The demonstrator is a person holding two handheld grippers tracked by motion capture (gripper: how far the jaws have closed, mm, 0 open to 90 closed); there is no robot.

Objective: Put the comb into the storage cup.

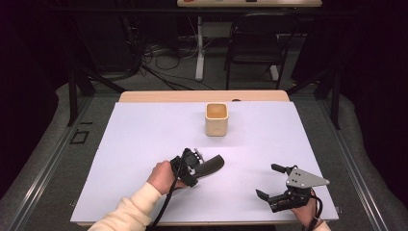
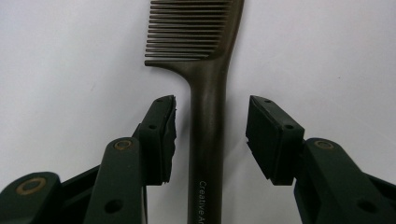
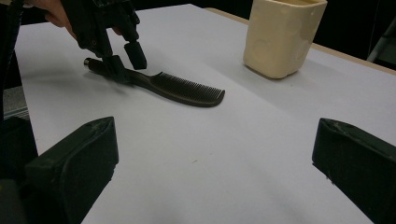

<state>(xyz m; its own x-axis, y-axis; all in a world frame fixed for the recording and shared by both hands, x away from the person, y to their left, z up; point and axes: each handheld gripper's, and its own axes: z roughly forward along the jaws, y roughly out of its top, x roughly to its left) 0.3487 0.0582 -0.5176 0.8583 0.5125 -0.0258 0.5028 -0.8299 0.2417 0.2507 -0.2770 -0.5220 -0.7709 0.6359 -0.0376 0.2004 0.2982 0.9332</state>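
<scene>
The left claw stands with its jaws partly spread on either side of the comb handle. A gap shows between each pad and the handle, so nothing is pinched. The comb lies flat on the white sheet that covers the bench, its teeth pointing away from the claw. In the high view the left claw sits a little left of the bench's middle, held by a hand in a cream sleeve, with the comb reaching out to its right.

Farther off, the right claw hovers near the front right of the bench, jaws spread wide with nothing between them. It is well apart from the comb. Its own view looks between the jaws across the sheet to the comb and the left claw over the handle.

A cream cup stands upright toward the back of the bench, well apart from both claws.
</scene>
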